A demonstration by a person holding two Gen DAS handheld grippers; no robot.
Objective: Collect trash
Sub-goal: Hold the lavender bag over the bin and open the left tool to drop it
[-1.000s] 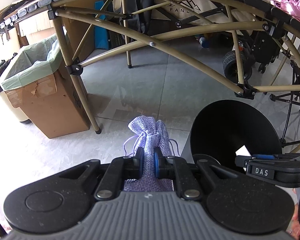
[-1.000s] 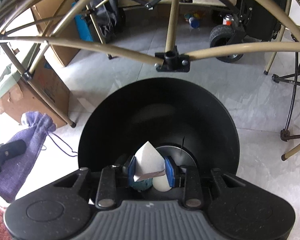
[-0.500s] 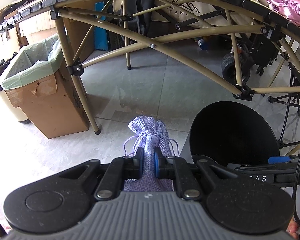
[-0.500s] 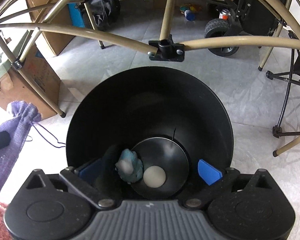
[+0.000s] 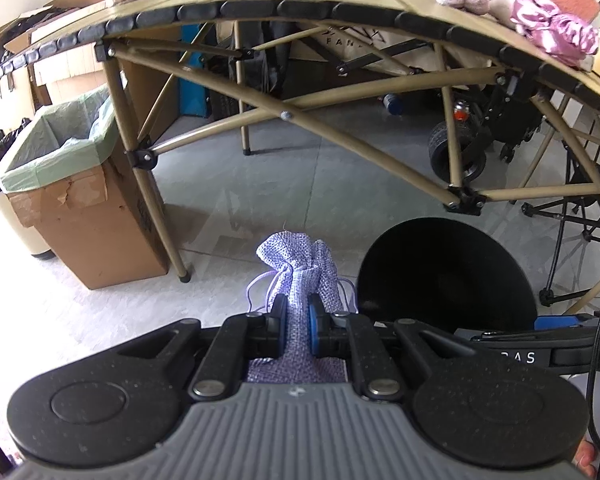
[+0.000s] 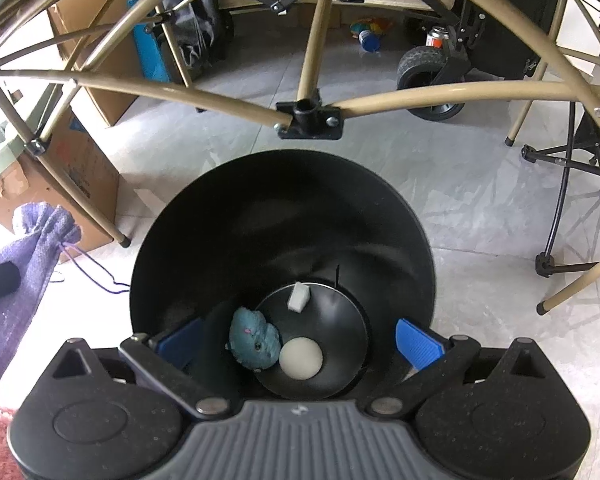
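My left gripper (image 5: 297,322) is shut on a purple woven drawstring pouch (image 5: 300,270) and holds it above the floor, left of a black round bin (image 5: 444,276). The pouch also shows at the left of the right wrist view (image 6: 24,280). My right gripper (image 6: 300,338) is open over the mouth of the black bin (image 6: 284,216). At the bin's bottom lie a small white block (image 6: 299,297), a crumpled teal wad (image 6: 254,338) and a white ball (image 6: 301,358).
A folding table's tan frame (image 5: 300,116) arches over the floor, with a joint bracket (image 6: 310,120) just beyond the bin. A cardboard box lined with a green bag (image 5: 76,196) stands left. A wheeled cart (image 5: 460,152) and black stand legs (image 6: 560,208) are on the right.
My right gripper opened and let go of the white piece, which now lies at the bottom of the bin. The left gripper kept holding the pouch and rose slightly.
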